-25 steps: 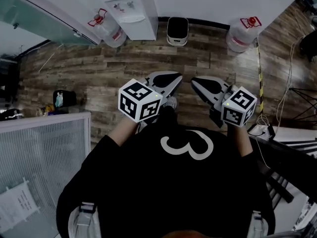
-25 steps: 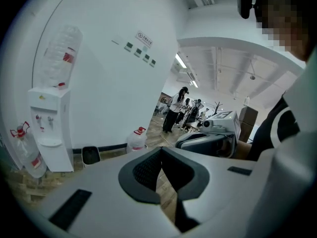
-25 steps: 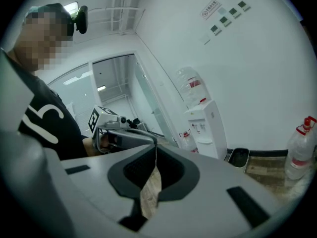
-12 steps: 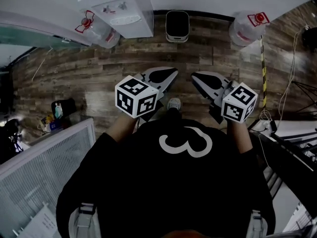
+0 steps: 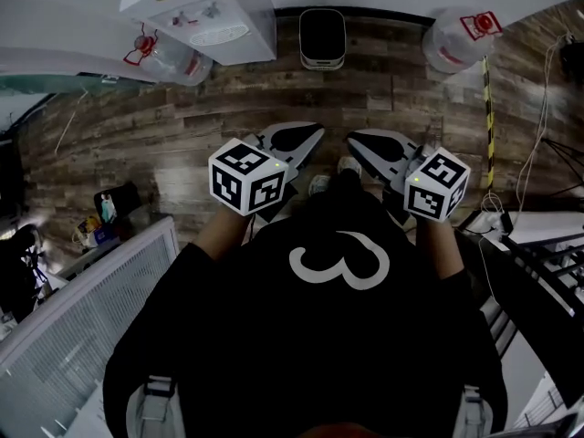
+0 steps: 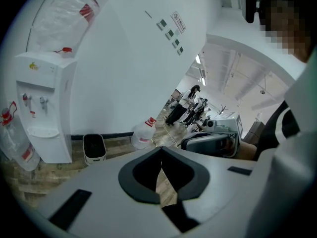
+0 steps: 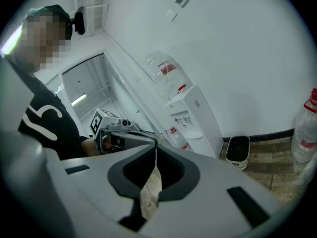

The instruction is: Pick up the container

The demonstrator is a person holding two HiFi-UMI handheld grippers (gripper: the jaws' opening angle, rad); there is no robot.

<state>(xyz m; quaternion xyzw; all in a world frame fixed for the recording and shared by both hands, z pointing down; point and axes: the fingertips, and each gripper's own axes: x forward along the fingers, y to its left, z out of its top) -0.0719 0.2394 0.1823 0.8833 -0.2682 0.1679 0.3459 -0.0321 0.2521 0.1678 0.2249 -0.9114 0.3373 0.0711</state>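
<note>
The left gripper (image 5: 308, 135) and right gripper (image 5: 358, 139) hang side by side over the wooden floor (image 5: 182, 135), jaws clenched on nothing. The container (image 5: 322, 37) stands well apart from them at the wall, between dispenser (image 5: 214, 12) and bottle (image 5: 453, 39). Open floor lies between. A partition (image 5: 91, 308) borders the left.

An office space: water dispenser (image 5: 205, 12), spare water jugs (image 5: 453, 36), ribbed partition (image 5: 91, 327), wood-plank floor (image 5: 164, 144).
</note>
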